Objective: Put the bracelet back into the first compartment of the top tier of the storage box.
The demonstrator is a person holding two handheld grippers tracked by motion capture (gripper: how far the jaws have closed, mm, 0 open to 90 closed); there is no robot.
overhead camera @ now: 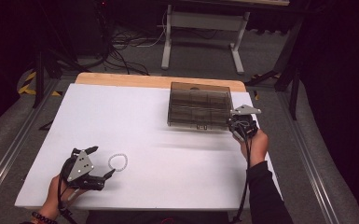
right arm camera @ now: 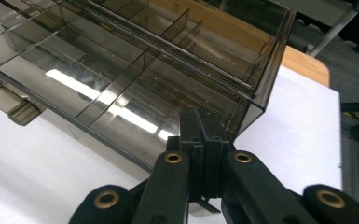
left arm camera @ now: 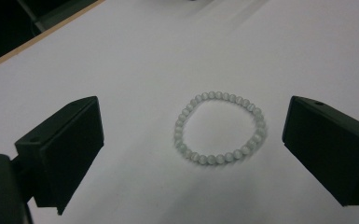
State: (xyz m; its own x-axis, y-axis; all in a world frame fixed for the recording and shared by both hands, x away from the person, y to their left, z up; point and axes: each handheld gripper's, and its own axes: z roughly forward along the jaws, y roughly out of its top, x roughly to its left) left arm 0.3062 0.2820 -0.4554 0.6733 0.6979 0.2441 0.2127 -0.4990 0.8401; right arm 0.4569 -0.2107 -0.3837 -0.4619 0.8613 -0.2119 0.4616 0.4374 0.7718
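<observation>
A pale bead bracelet (overhead camera: pixel 125 163) (left arm camera: pixel 219 95) lies flat on the white table (overhead camera: pixel 177 158) at the front left. My left gripper (overhead camera: pixel 103 161) (left arm camera: pixel 191 149) stands open just left of it, one jaw to each side of the bracelet, neither touching it. A smoky clear compartment box (overhead camera: pixel 198 105) (right arm camera: pixel 121 70) sits at the back right. My right gripper (overhead camera: pixel 232 126) (right arm camera: pixel 200 116) is shut, jaws pressed together, with its tips over the lid at the box's front right corner. Whether a lid edge is pinched between them I cannot tell.
A latch tab (right arm camera: pixel 9 102) sticks out from the box's front edge. The table's wooden rim (overhead camera: pixel 158 80) runs along the far side. A white desk frame (overhead camera: pixel 200 28) and cables stand on the floor beyond.
</observation>
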